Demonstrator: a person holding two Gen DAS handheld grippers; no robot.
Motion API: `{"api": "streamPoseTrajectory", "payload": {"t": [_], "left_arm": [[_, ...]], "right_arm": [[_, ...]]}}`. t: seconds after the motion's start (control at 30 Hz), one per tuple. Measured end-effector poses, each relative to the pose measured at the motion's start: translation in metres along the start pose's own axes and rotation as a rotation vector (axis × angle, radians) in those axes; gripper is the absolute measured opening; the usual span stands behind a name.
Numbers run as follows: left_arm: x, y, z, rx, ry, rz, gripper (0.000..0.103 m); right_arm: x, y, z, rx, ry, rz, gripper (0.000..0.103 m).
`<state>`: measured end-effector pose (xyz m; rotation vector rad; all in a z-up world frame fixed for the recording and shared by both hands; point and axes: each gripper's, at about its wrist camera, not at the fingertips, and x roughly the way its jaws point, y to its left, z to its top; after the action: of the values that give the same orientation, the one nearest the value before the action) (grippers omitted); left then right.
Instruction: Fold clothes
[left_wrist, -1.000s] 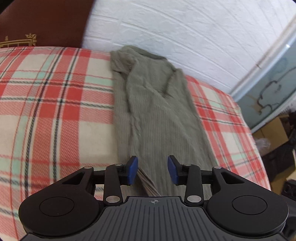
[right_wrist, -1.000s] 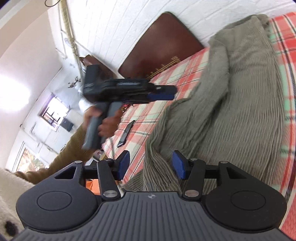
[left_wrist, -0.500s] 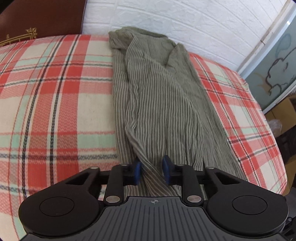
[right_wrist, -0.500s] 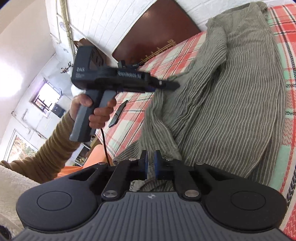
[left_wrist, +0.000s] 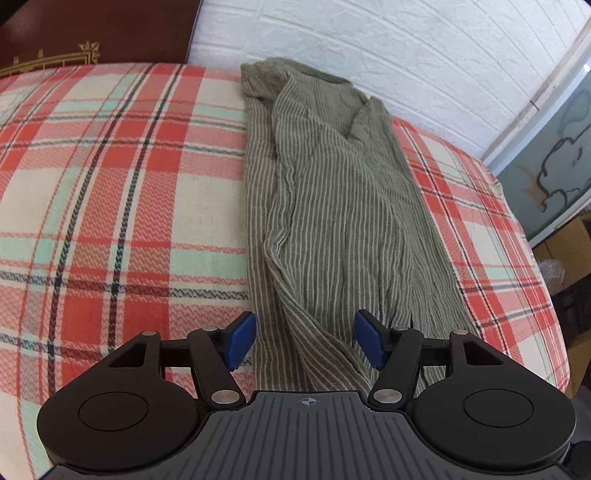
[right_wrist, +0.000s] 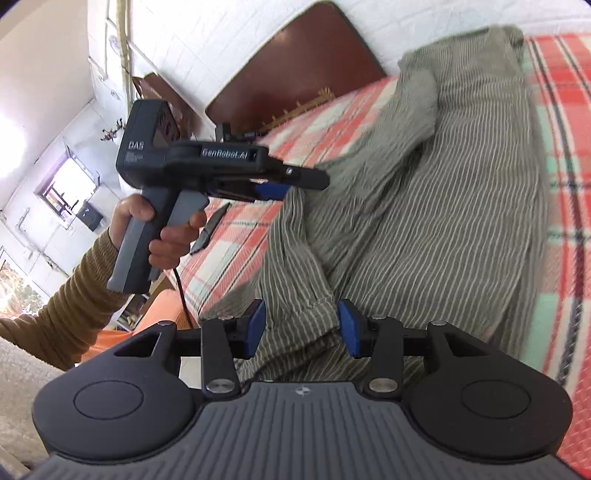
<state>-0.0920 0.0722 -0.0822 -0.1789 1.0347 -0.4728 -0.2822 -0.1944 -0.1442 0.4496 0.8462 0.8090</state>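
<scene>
A green garment with thin white stripes lies in a long, narrow, wrinkled strip on the plaid bed cover. My left gripper is open, its blue pads on either side of the garment's near end, holding nothing. My right gripper is open too, with a hemmed edge of the garment lying between its pads. The right wrist view also shows the left gripper from the side, held in a hand above the garment's left edge.
A dark brown headboard and a white brick wall stand behind the bed. The bed's right edge drops off near cardboard boxes. A small dark object lies on the bed cover beyond the left gripper.
Both grippers shut on the garment's near end half a second ago and have now opened again. The garment lies flatter and straighter than a second ago.
</scene>
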Motion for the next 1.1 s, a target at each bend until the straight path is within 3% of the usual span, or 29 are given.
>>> {"api": "streamPoseTrajectory", "payload": {"t": [0.03,0.07,0.1,0.2,0.33,0.37,0.4,0.43,0.6,0.7,0.77,0.83,0.93,1.1], "left_arm": [[0.002,0.000,0.000,-0.002,0.007,0.000,0.071],[0.003,-0.002,-0.001,0.012,0.014,0.006,0.054],[0.004,-0.004,-0.001,0.026,0.019,0.014,0.021],[-0.010,-0.008,0.001,0.006,-0.009,-0.004,0.008],[-0.029,-0.016,0.003,0.011,-0.039,-0.069,0.009],[-0.029,-0.020,0.001,0.028,-0.039,-0.060,0.015],[-0.027,-0.021,-0.002,0.047,-0.027,-0.049,0.026],[-0.023,-0.022,-0.005,0.064,-0.012,-0.038,0.030],[0.001,-0.011,-0.028,0.088,0.086,0.035,0.036],[-0.006,-0.004,-0.033,0.090,0.064,0.068,0.053],[-0.017,-0.002,-0.034,0.092,0.038,0.087,0.057],[-0.028,-0.005,-0.038,0.092,0.024,0.069,0.057],[-0.041,-0.011,-0.046,0.092,0.015,0.011,0.067],[-0.035,-0.022,-0.069,0.138,0.024,0.066,0.068]], "right_arm": [[0.002,0.001,0.000,-0.005,0.008,0.001,0.035],[0.000,0.002,0.001,-0.015,0.006,0.001,0.021],[-0.006,0.005,0.005,-0.028,-0.010,-0.002,0.007],[-0.030,0.018,0.018,-0.089,-0.075,-0.017,0.007],[-0.080,0.060,0.038,-0.239,-0.187,0.038,0.005],[-0.087,0.069,0.039,-0.269,-0.200,0.063,0.005],[-0.088,0.074,0.037,-0.287,-0.196,0.081,0.005],[-0.089,0.080,0.036,-0.305,-0.191,0.100,0.005],[-0.045,0.074,0.015,-0.226,-0.037,0.163,0.006],[-0.032,0.064,0.010,-0.173,-0.027,0.113,0.010],[-0.035,0.055,0.012,-0.143,-0.052,0.076,0.021],[-0.039,0.048,0.014,-0.114,-0.085,0.036,0.046],[-0.040,0.038,0.022,-0.071,-0.122,-0.013,0.048],[-0.029,0.014,0.040,0.059,-0.174,-0.071,0.048]]}}
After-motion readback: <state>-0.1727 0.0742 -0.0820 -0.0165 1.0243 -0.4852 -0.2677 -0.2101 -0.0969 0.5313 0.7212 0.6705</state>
